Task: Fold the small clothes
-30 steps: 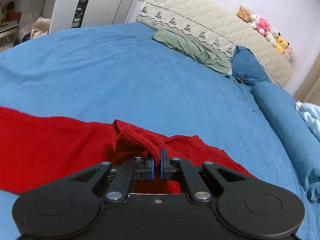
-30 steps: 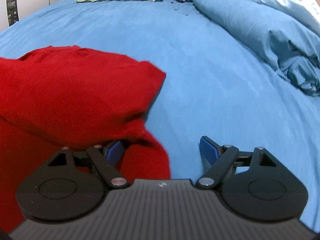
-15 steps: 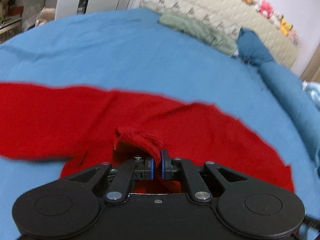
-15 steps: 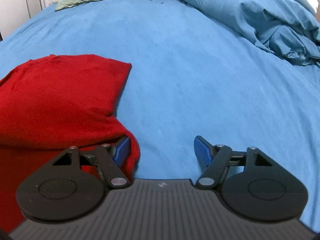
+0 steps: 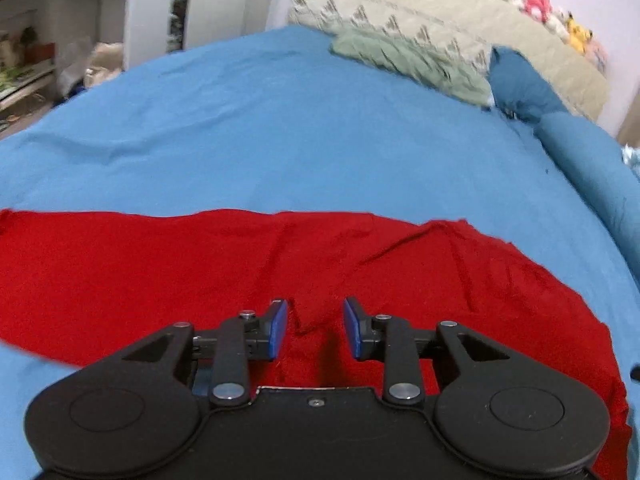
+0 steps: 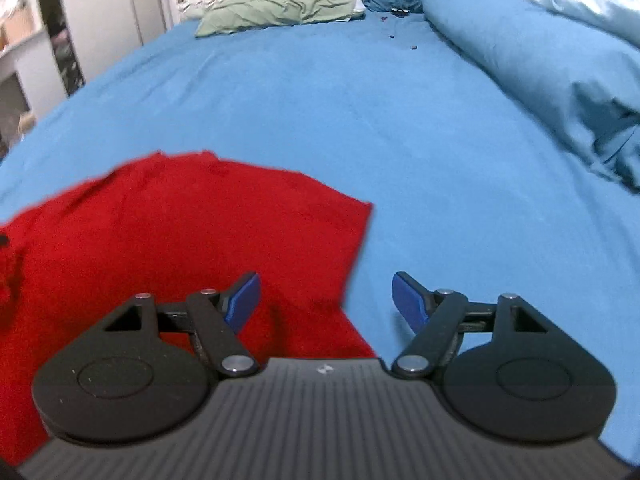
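A red knit garment lies spread flat on the blue bedsheet, wide from left to right. My left gripper is open just above its near middle, holding nothing. In the right wrist view the garment's right part lies at the left, with a corner near the centre. My right gripper is open and empty over the garment's right edge, its left finger above the red cloth and its right finger above the bare sheet.
A green pillow and a cream quilted headboard cover lie at the far end of the bed. A rolled blue duvet runs along the right side. Shelves stand beyond the left edge. Plush toys sit on the headboard.
My left gripper has opened and let go of the red fold it pinched. The garment now lies flat. My right gripper stays open and has shifted slightly over the garment's edge.
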